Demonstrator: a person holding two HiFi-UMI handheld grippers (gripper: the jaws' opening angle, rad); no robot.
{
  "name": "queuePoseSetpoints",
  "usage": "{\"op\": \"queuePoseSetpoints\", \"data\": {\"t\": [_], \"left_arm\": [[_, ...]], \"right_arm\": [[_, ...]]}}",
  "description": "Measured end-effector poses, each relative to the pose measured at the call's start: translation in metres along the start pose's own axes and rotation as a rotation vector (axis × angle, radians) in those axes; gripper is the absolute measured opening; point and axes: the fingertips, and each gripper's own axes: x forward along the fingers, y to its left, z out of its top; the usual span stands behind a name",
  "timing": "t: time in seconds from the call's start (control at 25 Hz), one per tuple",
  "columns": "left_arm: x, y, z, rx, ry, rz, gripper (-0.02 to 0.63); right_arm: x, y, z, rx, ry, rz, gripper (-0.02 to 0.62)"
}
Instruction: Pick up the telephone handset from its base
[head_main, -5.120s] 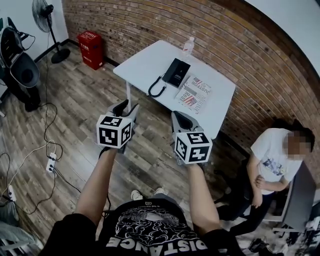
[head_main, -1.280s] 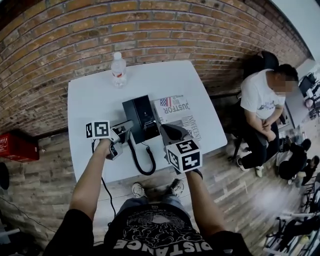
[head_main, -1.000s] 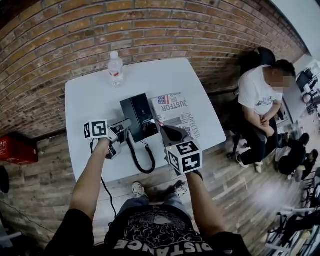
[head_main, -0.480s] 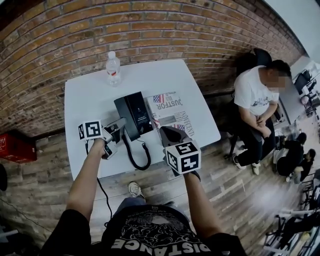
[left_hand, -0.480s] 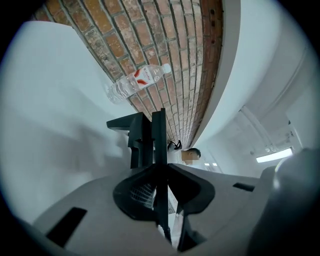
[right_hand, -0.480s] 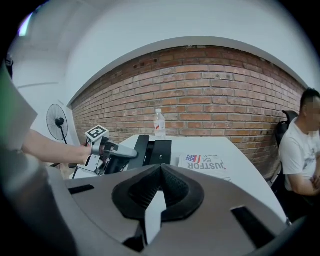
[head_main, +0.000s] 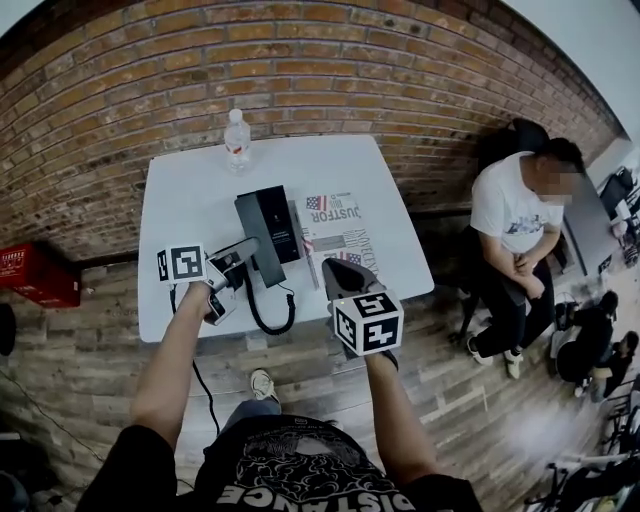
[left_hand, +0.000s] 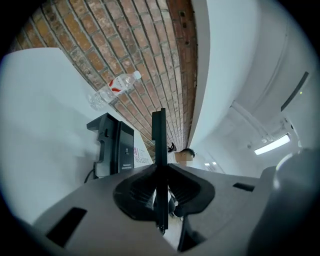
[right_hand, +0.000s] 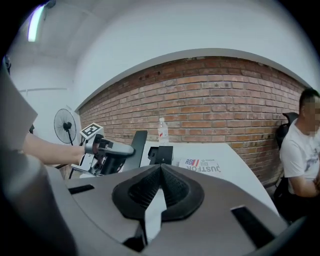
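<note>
The black telephone base (head_main: 285, 225) stands mid-table on the white table (head_main: 190, 200). My left gripper (head_main: 240, 252) is shut on the black handset (head_main: 252, 240), held off the base at its left side. In the left gripper view the handset (left_hand: 159, 150) shows edge-on as a thin black bar clamped between the pads, with the base (left_hand: 112, 150) beyond it. The right gripper view shows the left gripper (right_hand: 125, 150) with the handset (right_hand: 134, 145) raised beside the base (right_hand: 161, 154). My right gripper (head_main: 338, 272) hovers over the table's front edge, shut and with nothing in it.
A coiled cord (head_main: 268, 315) hangs from the phone toward the front edge. A water bottle (head_main: 237, 140) stands at the back by the brick wall. A newspaper (head_main: 345, 225) lies right of the base. A person (head_main: 515, 220) sits to the right. A red box (head_main: 30, 275) sits on the floor at left.
My left gripper has risen with the handset, lifting it clear of the base. The right gripper has drifted a little, still shut and holding nothing.
</note>
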Motion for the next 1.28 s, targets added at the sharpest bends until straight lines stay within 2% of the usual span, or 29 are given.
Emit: {"op": "queuePoseSetpoints", "data": {"t": [0.68,0.84,1.28], "left_arm": [[-0.023,-0.126,-0.085,0.173,-0.091,0.040,0.072],[-0.027,-0.142,-0.105,0.212,-0.099,0.065,0.072],[-0.038,-0.165,-0.143,0.237,-0.118,0.083,0.072]], "right_arm": [[-0.098,0.005,0.002,-0.035,-0.127,0.091,0.000],[-0.115,0.008,-0.001,-0.048,-0.148,0.109,0.000],[-0.144,0.015,-0.010,-0.063,-0.166,0.118,0.000]]}}
